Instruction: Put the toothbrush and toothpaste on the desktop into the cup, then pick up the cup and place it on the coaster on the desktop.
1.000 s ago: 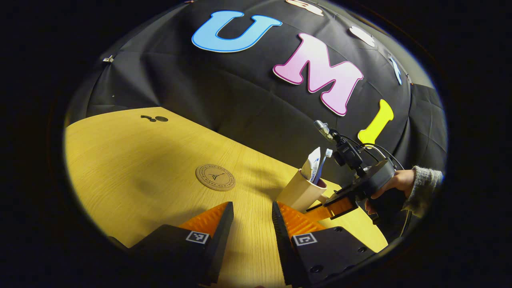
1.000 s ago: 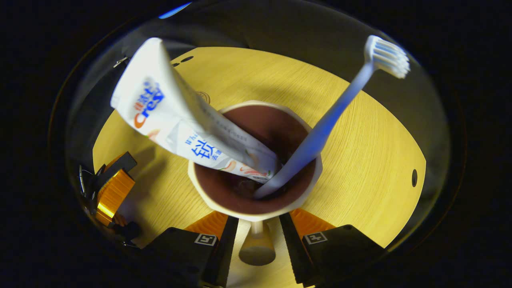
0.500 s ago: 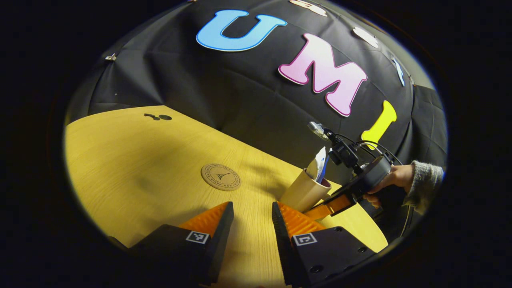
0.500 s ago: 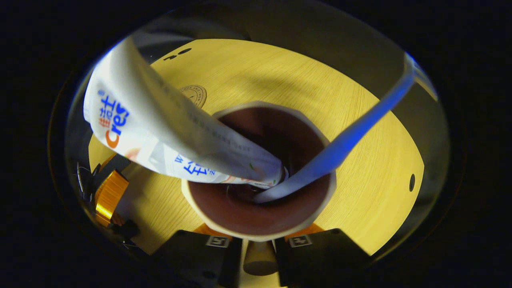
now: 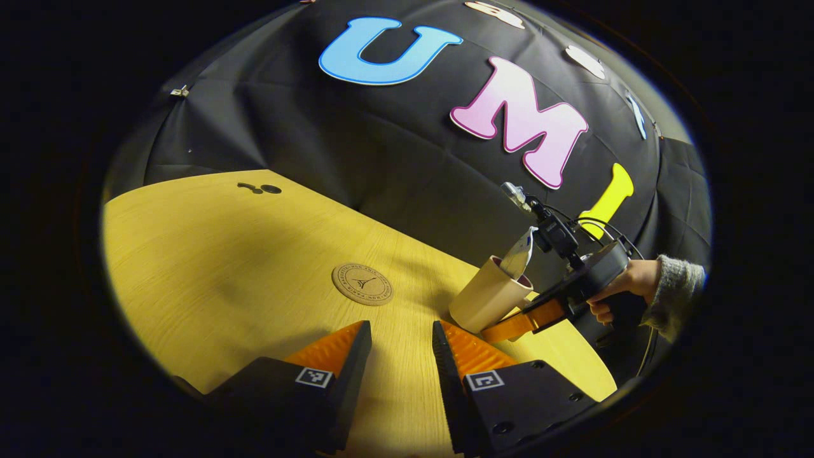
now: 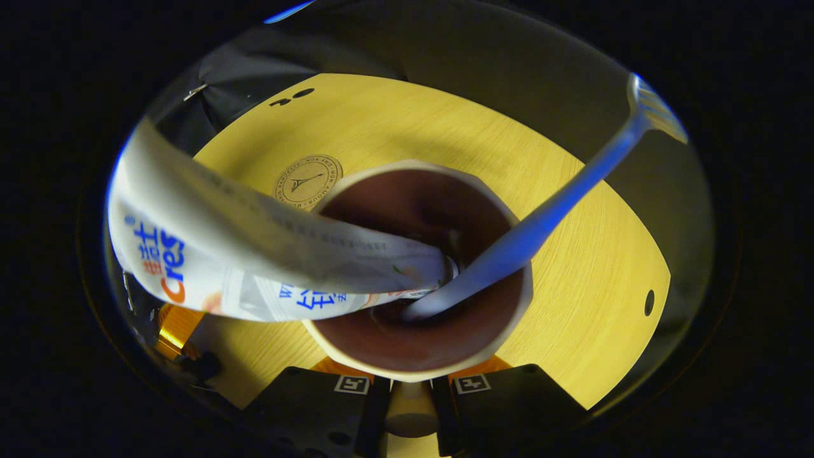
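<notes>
Right gripper point(image 6: 410, 388) is seen closed on the cup point(image 6: 416, 267) at lower centre of the right gripper view, both fingers pressed against the cup's handle stub, jaws nearly together. In the left gripper view the same gripper point(image 5: 509, 327) is seen at right, held by a hand point(image 5: 620, 286) in a grey knit sleeve point(image 5: 677, 292), with the cup point(image 5: 486, 302) tilted and apparently lifted off the desktop point(image 5: 210, 267); contact with the wood cannot be confirmed.

Key relation: the coaster point(image 6: 308, 181) lies just past the cup's rim toward the upper left of the right gripper view, so the carry is judged to go forward and leftward in that frame. In the left gripper view the coaster point(image 5: 362, 284) sits centre frame, left of the cup, near but apart. Right gripper is the one engaged; left gripper point(image 5: 395, 343) is spread, holding nothing, low over the desktop at bottom centre, closer to the coaster than to the cup.

Long axes: toothpaste tube point(image 6: 254, 254) leans out of the cup toward the left edge; toothbrush point(image 6: 540, 219) leans toward the upper right, bristles at the far end.

Counts: 1 cup, 1 toothpaste tube, 1 toothbrush, 1 coaster, 2 grippers. Both items are already in the cup; placing on the coaster is not yet done.
</notes>
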Tool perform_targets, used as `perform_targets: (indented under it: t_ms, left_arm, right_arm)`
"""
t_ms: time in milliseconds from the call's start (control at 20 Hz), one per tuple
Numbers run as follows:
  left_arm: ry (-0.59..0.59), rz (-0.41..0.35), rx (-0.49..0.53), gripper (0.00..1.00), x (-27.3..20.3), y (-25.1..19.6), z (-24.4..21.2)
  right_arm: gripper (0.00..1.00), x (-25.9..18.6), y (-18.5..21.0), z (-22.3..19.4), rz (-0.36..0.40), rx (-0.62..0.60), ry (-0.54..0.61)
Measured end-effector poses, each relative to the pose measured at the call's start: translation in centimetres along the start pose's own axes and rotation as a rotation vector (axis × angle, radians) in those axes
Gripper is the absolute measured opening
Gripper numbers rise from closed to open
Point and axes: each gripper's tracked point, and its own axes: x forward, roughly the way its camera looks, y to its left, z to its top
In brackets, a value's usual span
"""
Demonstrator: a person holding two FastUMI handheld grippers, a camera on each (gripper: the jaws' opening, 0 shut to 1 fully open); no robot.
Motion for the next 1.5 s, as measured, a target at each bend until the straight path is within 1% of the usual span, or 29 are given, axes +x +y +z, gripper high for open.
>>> perform_targets:
  t_ms: [450, 550, 750, 950, 1300, 1500]
  left_arm:
    - [-0.019, 0.047, -0.002, 0.62, -2.9, 3.0, 1.7]
    - [-0.023, 0.065, 0.004, 0.61, -3.6, 3.9, 1.9]
    - [-0.032, 0.083, -0.005, 0.61, -4.5, 5.1, 2.3]
    - [-0.043, 0.093, -0.019, 0.61, -5.0, 6.2, 2.9]
    - [-0.043, 0.095, -0.033, 0.62, -4.7, 6.6, 3.0]
    - [-0.046, 0.099, -0.04, 0.62, -4.8, 6.9, 3.1]
  right_arm:
    - [0.33, 1.2, 6.6, 6.0, 0.056, -0.063, -0.028]
    - [0.33, 1.7, 7.5, 7.5, 0.054, -0.076, -0.035]
    - [0.33, 3.1, 9.4, 8.6, 0.072, -0.093, -0.009]
    - [0.33, 4.5, 10.3, 8.6, 0.071, -0.113, 0.03]
    - [0.33, 5.0, 10.9, 10.3, 0.065, -0.127, 0.038]
    - [0.33, 5.6, 11.2, 10.3, 0.067, -0.132, 0.051]
